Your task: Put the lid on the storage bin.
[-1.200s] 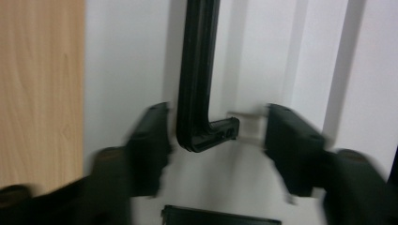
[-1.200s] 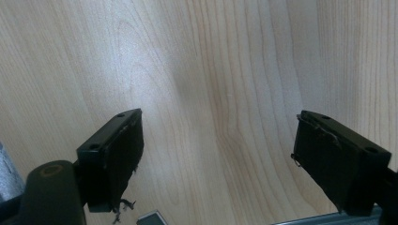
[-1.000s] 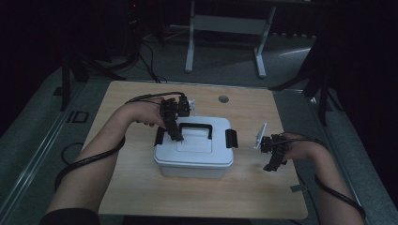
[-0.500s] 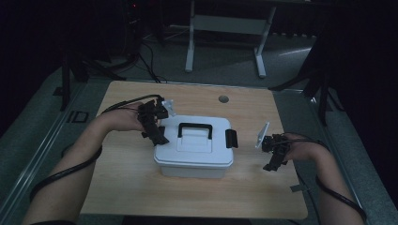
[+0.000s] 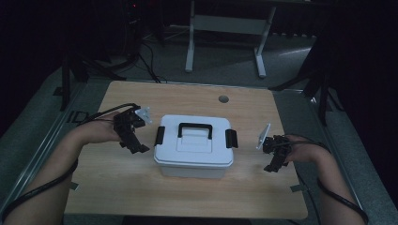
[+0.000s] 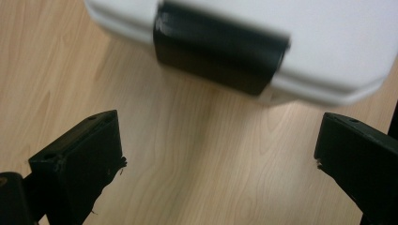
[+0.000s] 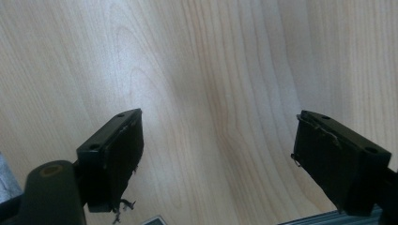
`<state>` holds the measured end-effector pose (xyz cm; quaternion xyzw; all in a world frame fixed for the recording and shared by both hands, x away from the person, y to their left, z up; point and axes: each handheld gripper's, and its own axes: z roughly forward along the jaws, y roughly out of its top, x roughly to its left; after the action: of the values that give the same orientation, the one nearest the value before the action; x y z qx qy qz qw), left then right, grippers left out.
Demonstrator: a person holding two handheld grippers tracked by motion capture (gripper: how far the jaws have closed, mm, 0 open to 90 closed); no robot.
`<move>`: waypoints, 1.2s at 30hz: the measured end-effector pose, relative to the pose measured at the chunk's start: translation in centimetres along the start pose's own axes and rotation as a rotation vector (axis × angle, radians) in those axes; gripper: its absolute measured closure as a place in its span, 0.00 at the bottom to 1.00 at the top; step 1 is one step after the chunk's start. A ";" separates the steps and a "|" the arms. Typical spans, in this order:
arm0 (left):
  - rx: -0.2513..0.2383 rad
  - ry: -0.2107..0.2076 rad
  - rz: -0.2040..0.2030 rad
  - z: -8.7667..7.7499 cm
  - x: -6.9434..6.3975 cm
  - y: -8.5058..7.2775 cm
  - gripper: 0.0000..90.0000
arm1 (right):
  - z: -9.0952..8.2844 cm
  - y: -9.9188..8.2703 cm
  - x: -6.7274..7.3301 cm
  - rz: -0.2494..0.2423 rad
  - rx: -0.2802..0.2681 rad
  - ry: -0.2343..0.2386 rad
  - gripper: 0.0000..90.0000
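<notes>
White plastic, the lidded storage box (image 5: pixel 194 146) sits at the middle of your pale wooden table (image 5: pixel 187 197), black handle flat on its lid, a black latch (image 6: pixel 218 49) on each end; in your left gripper view the box is cut off at the top and blurred. Your left gripper (image 5: pixel 134 143) hangs just beside its left latch and your right gripper (image 5: pixel 273 165) near its right end, both with jaws spread wide, holding nothing. Around the table the room is dark, with grey floor, cables and a white stand hard to make out
</notes>
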<state>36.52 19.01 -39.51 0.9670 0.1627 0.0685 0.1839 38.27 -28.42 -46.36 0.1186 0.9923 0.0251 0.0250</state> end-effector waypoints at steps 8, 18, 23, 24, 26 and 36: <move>-0.034 0.013 -0.047 0.1 -0.5 -3.6 0.01 | 0.4 -0.4 0.4 0.000 -0.002 -0.004 0.18; -0.084 0.019 -0.107 0.9 -1.0 -6.9 0.01 | 0.8 -0.9 0.5 0.024 -0.027 -0.022 0.18; -0.093 0.018 -0.142 2.4 -1.6 -9.1 0.01 | 1.3 -1.5 0.8 0.036 -0.045 -0.021 0.18; -0.093 0.018 -0.142 2.4 -1.6 -9.1 0.01 | 1.3 -1.5 0.8 0.036 -0.045 -0.021 0.18; -0.112 0.022 -0.169 2.9 -1.7 -9.9 0.01 | 1.3 -1.7 0.9 0.042 -0.058 -0.035 0.18; -0.201 0.053 -0.259 6.4 -3.3 -12.3 0.01 | 1.6 -2.8 1.8 0.090 -0.207 -0.097 0.18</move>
<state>31.10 26.55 -50.35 0.9125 0.2830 0.0857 0.2828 35.93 -30.60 -48.23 0.1607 0.9757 0.1228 0.0837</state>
